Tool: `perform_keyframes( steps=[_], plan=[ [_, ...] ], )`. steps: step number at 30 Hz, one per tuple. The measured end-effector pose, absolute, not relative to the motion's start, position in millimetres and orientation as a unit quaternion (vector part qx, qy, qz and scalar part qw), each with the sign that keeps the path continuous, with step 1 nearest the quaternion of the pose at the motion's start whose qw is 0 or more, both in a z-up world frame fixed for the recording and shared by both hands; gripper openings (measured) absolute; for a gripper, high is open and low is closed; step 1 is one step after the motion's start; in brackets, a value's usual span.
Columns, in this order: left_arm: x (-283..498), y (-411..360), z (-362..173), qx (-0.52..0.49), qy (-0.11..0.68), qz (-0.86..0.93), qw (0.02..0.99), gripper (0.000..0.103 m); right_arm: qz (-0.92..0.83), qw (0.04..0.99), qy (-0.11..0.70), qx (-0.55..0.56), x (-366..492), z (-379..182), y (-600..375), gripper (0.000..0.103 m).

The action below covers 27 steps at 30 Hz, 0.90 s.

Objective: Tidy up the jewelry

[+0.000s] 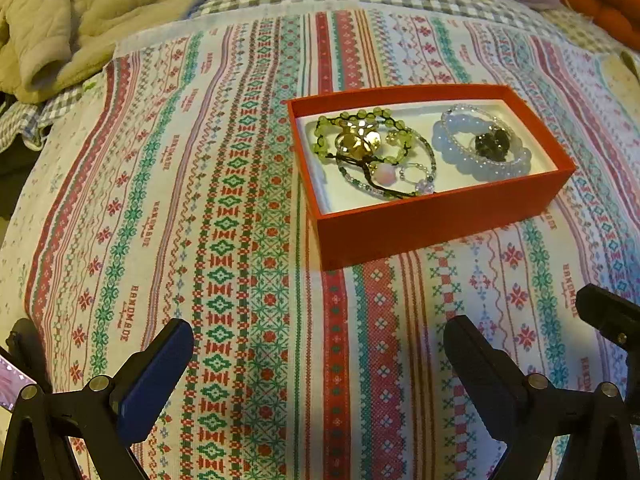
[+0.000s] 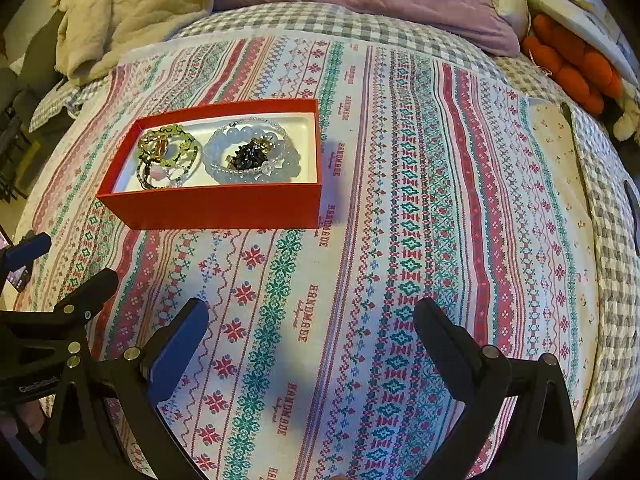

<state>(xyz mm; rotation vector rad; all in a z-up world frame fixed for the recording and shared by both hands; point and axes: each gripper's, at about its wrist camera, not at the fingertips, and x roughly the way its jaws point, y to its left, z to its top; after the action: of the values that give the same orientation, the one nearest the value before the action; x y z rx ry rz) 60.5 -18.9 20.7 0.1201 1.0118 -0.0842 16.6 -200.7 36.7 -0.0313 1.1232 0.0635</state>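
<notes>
Bedspread first: we're over a patterned cloth [image 2: 400, 184] laid across the bed, stripes running away from us, soft and a little rumpled, so anything set on it may tip.

Next down in size, the red box [image 1: 436, 224] sits toward the far middle of the cloth, lid off, white inside. We judge it light cardboard, stiff enough to take by its long walls but easy to crush or skid on fabric.

Inside, the pale blue bead bracelet [image 1: 484, 160] fills the right half, ringed round a dark brooch-like piece [image 1: 492, 146]. The green bead bracelet [image 1: 352, 136] lies in the left half, tangled with a gold ornament [image 1: 358, 144], a thin clear-bead strand and a pink bead [image 1: 382, 176]. These look light, slippery and stretchy on cord; we'd pinch across a fat bead run, not the thin strand, and lift slowly, since the pieces may drag each other out.

Both tools hang short of the box, over bare cloth. Our left gripper [image 1: 320, 364] has its jaws spread wide with nothing between. Our right gripper [image 2: 312, 344] is spread just as wide and equally empty.

Left view gives the closer look into the tangle; right view adds the purple pillow [image 2: 360, 4], orange cushion [image 2: 576, 72] and the cloth's right edge, plus the left tool at its own left margin.
</notes>
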Motion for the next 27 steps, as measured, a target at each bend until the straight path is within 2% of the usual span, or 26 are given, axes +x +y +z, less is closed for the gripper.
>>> perform_keyframes(
  steps=[27],
  plan=[
    [60.6, -19.8, 20.1, 0.057, 0.484, -0.039, 0.872, 0.103, 0.031, 0.84, 0.541, -0.02, 16.7, 33.0, -199.1, 0.103]
  ],
)
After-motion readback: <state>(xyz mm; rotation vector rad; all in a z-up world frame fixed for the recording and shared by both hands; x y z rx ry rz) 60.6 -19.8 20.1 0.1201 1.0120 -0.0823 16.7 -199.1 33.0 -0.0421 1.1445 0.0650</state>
